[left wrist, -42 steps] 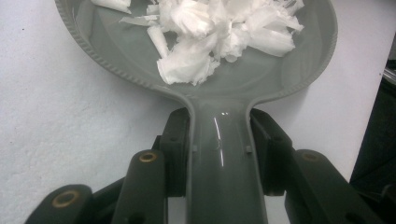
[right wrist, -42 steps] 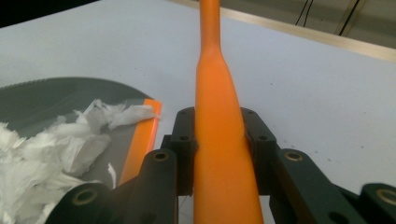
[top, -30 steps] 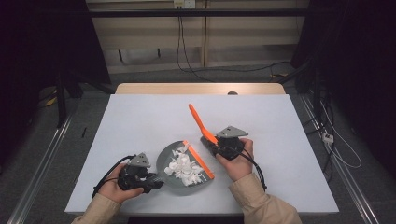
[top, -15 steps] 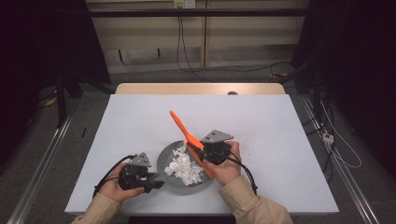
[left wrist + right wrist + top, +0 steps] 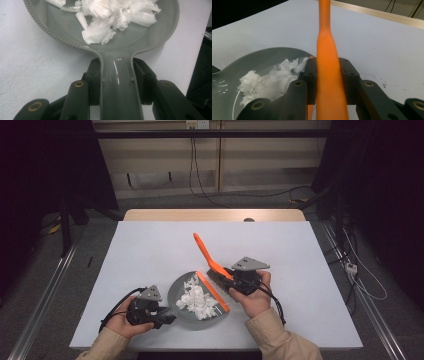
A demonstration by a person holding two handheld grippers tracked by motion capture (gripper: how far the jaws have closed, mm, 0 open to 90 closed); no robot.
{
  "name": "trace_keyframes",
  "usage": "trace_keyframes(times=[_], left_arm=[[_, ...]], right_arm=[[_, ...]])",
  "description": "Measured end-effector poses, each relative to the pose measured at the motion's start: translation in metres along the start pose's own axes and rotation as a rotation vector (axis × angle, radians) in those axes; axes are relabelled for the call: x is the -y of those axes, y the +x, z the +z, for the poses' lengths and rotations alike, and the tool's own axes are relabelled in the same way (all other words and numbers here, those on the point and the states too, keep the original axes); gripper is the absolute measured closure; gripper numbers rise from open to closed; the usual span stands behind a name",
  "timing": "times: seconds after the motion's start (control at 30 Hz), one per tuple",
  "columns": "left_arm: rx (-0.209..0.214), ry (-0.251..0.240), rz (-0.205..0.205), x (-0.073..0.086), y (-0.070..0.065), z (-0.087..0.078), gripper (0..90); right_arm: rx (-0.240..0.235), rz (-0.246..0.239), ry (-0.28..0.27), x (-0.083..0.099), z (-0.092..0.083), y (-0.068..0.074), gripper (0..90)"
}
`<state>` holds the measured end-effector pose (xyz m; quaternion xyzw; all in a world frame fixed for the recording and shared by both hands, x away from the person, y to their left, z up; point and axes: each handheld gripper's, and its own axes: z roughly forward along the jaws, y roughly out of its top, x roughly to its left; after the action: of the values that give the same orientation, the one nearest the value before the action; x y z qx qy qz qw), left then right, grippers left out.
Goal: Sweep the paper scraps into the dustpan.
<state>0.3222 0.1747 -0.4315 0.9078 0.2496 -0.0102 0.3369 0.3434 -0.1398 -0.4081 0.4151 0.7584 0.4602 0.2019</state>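
Orange brush (image 5: pixel 206 254) handle angled up-left, away from dustpan (image 5: pixel 176 293)

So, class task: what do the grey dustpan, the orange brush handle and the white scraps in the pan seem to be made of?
Dustpan: probably moulded plastic, glossy, with highlights on the handle and a ribbed rim.
Brush handle: likely plastic too, smooth, even orange, duller sheen.
White scraps: look like torn tissue or paper, matte with ragged, fibrous edges.

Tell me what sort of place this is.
Probably a lab or recording bay, not a home: a bare white table stands among dark curtains, floor rails and loose cables. On it are a grey dustpan of white scraps and an orange brush.
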Motion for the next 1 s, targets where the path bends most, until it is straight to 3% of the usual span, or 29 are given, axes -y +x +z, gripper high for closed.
trace_keyframes(times=[0.1, 0.2, 0.37, 0.5, 0.6, 0.7, 0.77, 0.9, 1.0], left_arm=[[0.005, 0.001, -0.001, 0.001, -0.001, -0.002, 62.2], [-0.023, -0.016, -0.051, 0.000, 0.002, -0.004, 62.4], [-0.036, -0.022, -0.061, -0.002, 0.005, -0.005, 62.3], [-0.025, -0.012, -0.061, -0.001, 0.008, -0.003, 62.3], [-0.023, -0.007, -0.057, 0.000, 0.009, -0.002, 62.3], [-0.023, -0.007, -0.055, 0.000, 0.009, -0.002, 62.3], [-0.025, -0.010, -0.055, 0.000, 0.008, -0.002, 62.3], [-0.025, -0.005, -0.045, 0.000, 0.007, -0.002, 62.3], [-0.022, -0.007, -0.042, 0.000, 0.007, -0.002, 62.3]], right_arm=[[0.022, 0.005, -0.004, 0.004, -0.005, -0.006, 71.2], [0.050, 0.013, -0.019, 0.005, -0.003, -0.014, 71.2], [0.103, -0.001, -0.023, 0.001, 0.017, -0.023, 71.2], [0.115, -0.037, -0.008, -0.003, 0.038, -0.024, 71.2], [0.053, -0.040, 0.000, -0.003, 0.047, -0.015, 71.2], [0.028, -0.109, 0.030, -0.004, 0.045, 0.003, 71.2], [-0.045, -0.079, 0.024, -0.005, 0.039, 0.011, 71.2], [-0.068, -0.102, -0.020, -0.008, 0.020, 0.022, 71.2], [-0.104, -0.078, -0.035, -0.010, 0.009, 0.023, 71.2]])
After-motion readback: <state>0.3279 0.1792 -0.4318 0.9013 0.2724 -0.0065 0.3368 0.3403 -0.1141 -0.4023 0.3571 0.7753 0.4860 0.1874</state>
